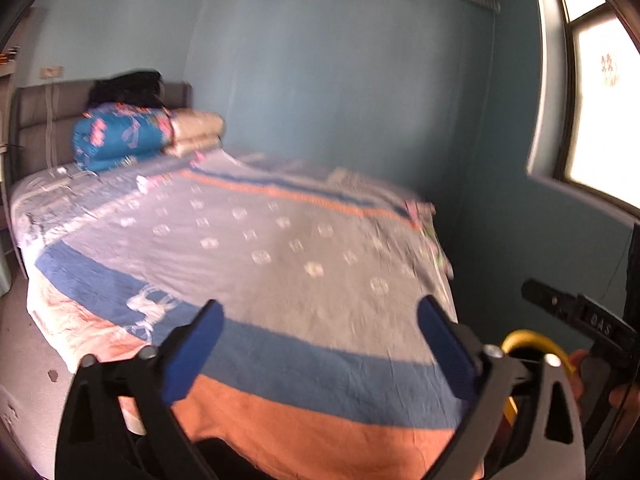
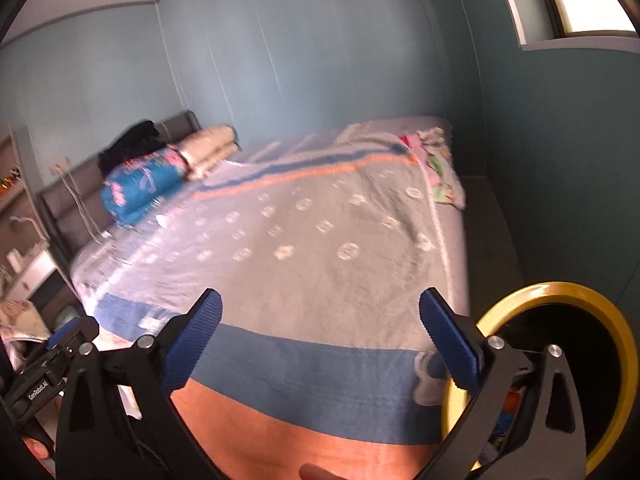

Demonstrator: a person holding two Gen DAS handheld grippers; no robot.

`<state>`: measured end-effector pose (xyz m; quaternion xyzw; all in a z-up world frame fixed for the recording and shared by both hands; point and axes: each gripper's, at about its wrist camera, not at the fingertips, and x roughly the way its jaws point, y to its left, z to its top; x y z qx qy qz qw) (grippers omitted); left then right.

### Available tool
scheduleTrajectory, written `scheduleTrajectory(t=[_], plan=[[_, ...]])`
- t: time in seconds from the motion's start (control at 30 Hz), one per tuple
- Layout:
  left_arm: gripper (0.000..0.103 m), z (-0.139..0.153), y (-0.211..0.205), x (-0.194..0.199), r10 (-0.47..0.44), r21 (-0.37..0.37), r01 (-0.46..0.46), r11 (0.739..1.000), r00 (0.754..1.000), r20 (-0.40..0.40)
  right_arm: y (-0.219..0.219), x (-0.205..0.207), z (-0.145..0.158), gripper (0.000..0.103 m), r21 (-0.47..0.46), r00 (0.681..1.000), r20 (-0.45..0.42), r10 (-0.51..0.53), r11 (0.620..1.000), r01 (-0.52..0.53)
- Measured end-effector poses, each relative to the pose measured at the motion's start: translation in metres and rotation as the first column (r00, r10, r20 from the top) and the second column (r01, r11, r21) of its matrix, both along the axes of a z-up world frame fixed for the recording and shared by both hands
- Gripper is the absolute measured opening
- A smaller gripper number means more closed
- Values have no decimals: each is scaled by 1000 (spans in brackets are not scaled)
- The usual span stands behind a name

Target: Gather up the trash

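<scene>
Both grippers hover over the foot of a bed (image 1: 280,412) covered by a grey blanket with blue and orange bands. My left gripper (image 1: 320,340) is open, with only blanket showing between its blue pads. My right gripper (image 2: 320,340) is open too, with nothing between its pads. A yellow-rimmed bin (image 2: 560,292) with a black inside sits at the right, beside the bed's foot; its rim (image 1: 524,338) also shows in the left wrist view. Loose pink, green and white wrappers (image 2: 438,168) lie at the bed's far right edge (image 1: 420,208). A small white scrap (image 1: 142,182) lies near the bedding pile.
A folded blue floral quilt (image 1: 120,136), a beige one (image 1: 196,132) and a dark garment (image 1: 128,88) are stacked against the grey headboard (image 1: 36,120). A window (image 1: 600,100) is on the right wall. Shelves (image 2: 16,208) stand left of the bed. A strip of floor (image 2: 488,216) runs along its right side.
</scene>
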<state>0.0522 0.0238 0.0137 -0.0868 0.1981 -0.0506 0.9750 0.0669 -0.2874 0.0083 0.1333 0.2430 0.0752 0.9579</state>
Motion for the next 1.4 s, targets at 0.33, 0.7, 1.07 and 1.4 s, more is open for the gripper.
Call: scheduleTrajectory(t=[0.33, 0.7, 1.07, 1.4], plan=[[95, 8, -10, -35, 16, 52, -19, 998, 998, 57, 26, -41, 17, 95, -123, 988, 146, -42, 991, 60], [95, 13, -24, -54, 18, 102, -31, 994, 992, 124, 16, -36, 12, 95, -132, 990, 117, -78, 987, 94], [95, 11, -22, -55, 20, 91, -31, 995, 993, 115, 13, -31, 2, 95, -128, 992, 106, -75, 988, 88], [95, 9, -17, -56, 27, 80, -36, 996, 994, 109, 16, -31, 1, 95, -134, 993, 100, -64, 988, 77]])
